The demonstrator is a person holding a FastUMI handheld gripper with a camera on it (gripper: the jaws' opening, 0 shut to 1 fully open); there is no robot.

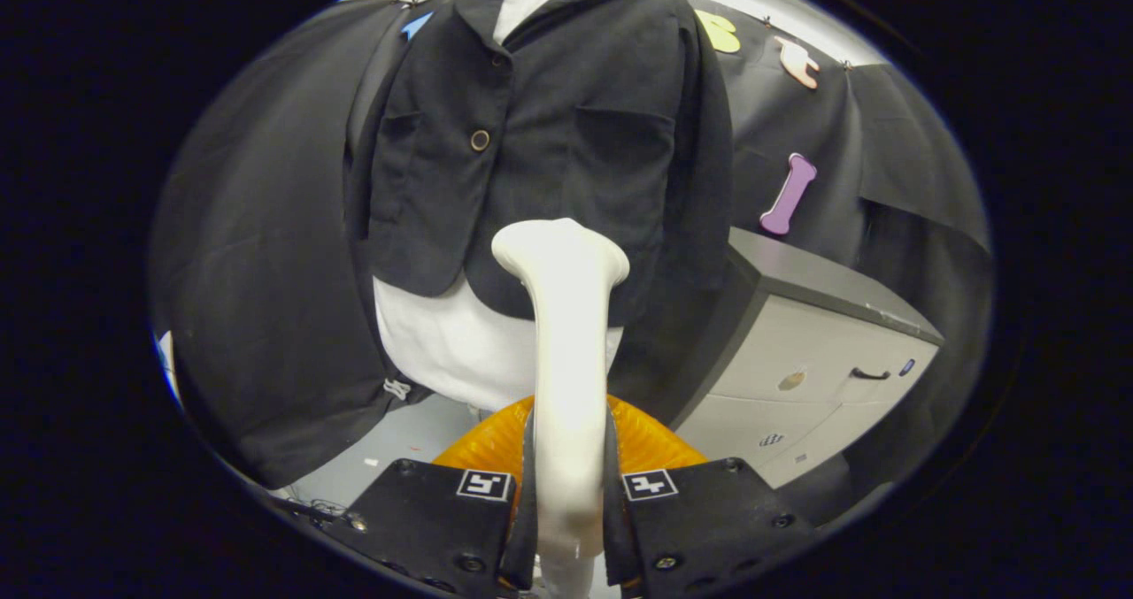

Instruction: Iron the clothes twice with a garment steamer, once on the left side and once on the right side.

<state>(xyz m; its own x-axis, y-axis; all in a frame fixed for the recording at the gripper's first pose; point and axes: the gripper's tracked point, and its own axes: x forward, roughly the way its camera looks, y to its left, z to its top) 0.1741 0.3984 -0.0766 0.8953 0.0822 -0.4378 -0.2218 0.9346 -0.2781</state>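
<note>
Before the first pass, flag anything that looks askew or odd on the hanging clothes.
Nothing stands out. The black jacket hangs straight over a white shirt, and the tongs are shut on the steamer, its head near the jacket's hem.

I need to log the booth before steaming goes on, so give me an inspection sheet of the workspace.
Surface: pale floor below the clothes, small specks on it.
Job's things: black jacket hanging over a white shirt; white steamer upright, its head in front of the jacket's hem.
Clutter: orange ribbed piece just behind the steamer's handle.
Grippers: gripper shut on the steamer's handle, both fingers pressing it.
Cables: nothing seen.
Surroundings: grey cabinet with drawers beside the clothes; black cloth behind.
</note>
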